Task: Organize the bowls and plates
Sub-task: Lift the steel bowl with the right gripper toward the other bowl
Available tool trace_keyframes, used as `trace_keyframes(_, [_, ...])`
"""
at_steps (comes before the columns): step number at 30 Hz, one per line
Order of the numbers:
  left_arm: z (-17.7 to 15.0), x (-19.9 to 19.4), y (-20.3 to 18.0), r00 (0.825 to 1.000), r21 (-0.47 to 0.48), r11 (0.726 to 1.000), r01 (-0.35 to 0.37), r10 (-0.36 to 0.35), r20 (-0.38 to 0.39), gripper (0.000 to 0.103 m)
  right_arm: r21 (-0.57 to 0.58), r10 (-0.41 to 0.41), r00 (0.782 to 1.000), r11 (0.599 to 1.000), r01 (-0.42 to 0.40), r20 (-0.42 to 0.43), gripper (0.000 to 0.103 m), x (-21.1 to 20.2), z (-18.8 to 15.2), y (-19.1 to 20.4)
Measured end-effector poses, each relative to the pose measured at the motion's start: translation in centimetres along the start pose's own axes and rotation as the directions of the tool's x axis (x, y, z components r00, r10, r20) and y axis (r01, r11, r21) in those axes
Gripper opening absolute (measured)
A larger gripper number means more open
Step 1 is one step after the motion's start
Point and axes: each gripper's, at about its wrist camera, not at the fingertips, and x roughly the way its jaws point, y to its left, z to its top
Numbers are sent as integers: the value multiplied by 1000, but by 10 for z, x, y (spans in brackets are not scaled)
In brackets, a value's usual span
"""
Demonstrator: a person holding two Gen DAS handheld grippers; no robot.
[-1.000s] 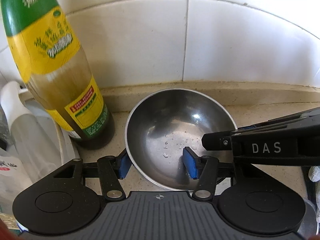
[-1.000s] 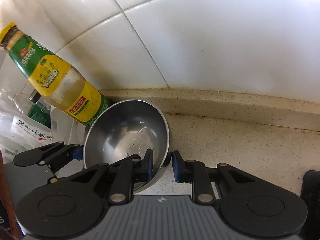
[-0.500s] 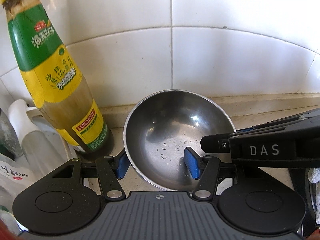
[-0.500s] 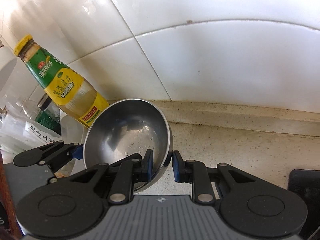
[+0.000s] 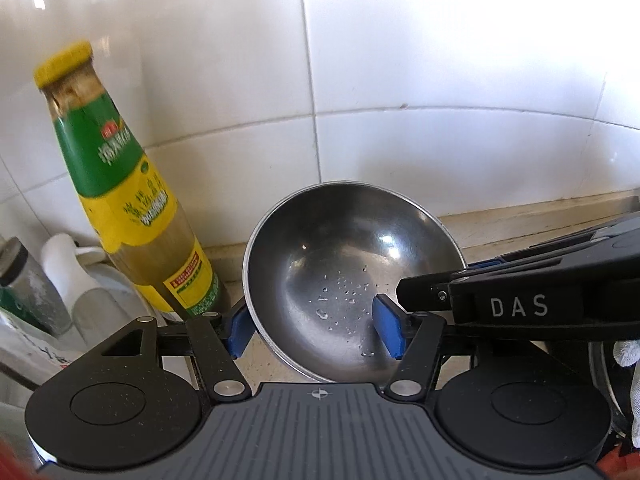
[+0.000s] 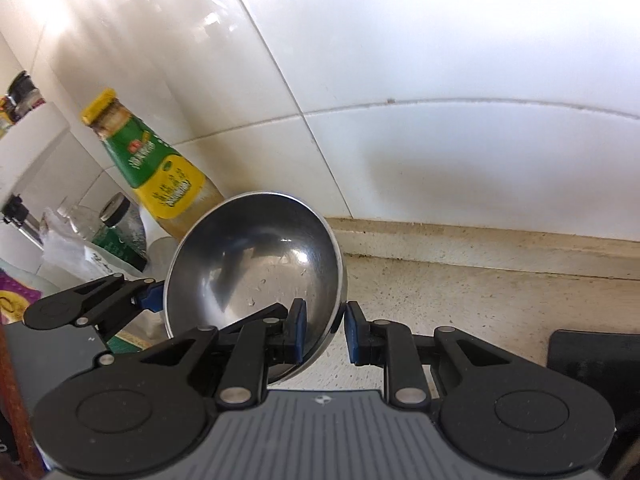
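Speckled bench [image 6: 460, 300] below white wall tiles [image 5: 440, 80]. Tall sauce bottle [image 5: 132, 208] at the left. Shiny steel bowl [image 5: 340, 264], tipped, off the bench, just beside the bottle. Left tongs [image 5: 316, 330] spread wide across its rim. Right tongs [image 6: 325, 330] nearly closed, straddling its edge.

right tool [image 6: 325, 330] | pads straddle rim of steel bowl [image 6: 256, 256] | bowl tilted

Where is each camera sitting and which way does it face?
Left wrist: on the left gripper, facing the tiled wall; its fingers straddle the bowl rim, right gripper crossing in.
Right wrist: on the right gripper, facing the wall; its fingers flank the bowl's opposite rim.
Shared: bowl, sauce bottle, wall.
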Motion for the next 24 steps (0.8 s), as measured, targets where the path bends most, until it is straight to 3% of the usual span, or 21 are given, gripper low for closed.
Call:
trace_keyframes(14, [-5,-53,-7,996,47,999,6,-10,90,71,-23,-21,998,999,23,63,24,-60,-16,24])
trace_keyframes(24, [-21,-81,-21,994,84,996,19,-28,105,73,-16,-36,997,999,37,62,24,-87,-44,32])
